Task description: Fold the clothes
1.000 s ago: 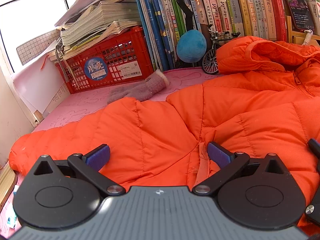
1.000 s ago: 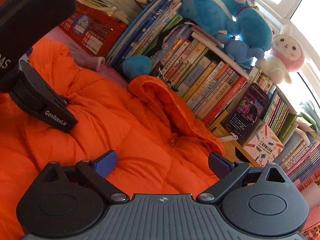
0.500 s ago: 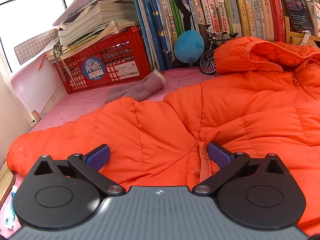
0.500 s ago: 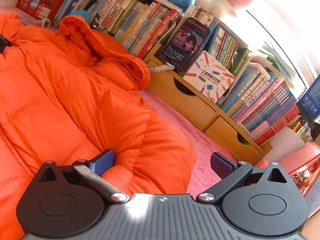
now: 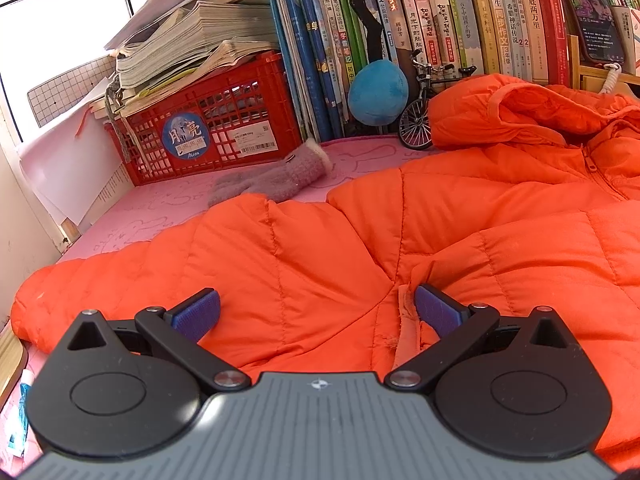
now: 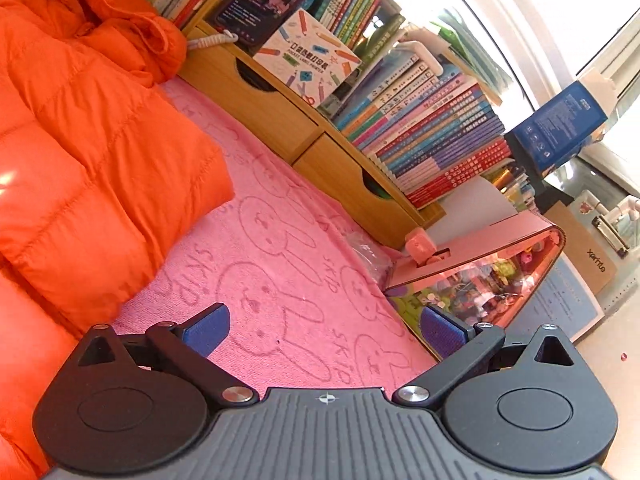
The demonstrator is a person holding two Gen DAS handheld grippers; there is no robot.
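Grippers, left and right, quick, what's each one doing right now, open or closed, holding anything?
Left gripper: open, empty, over the orange jacket.
Right gripper: open, empty, over the pink towel.

My left wrist view looks low and close over the orange jacket [image 5: 460, 240] toward the upright books [image 5: 432, 20] and red crate [image 5: 216, 128]. My right wrist view is tilted, looking past the jacket's edge [image 6: 100, 140] across the pink towel [image 6: 280, 248] toward the wooden drawers [image 6: 280, 116]. Both share the jacket's hood and the phone.
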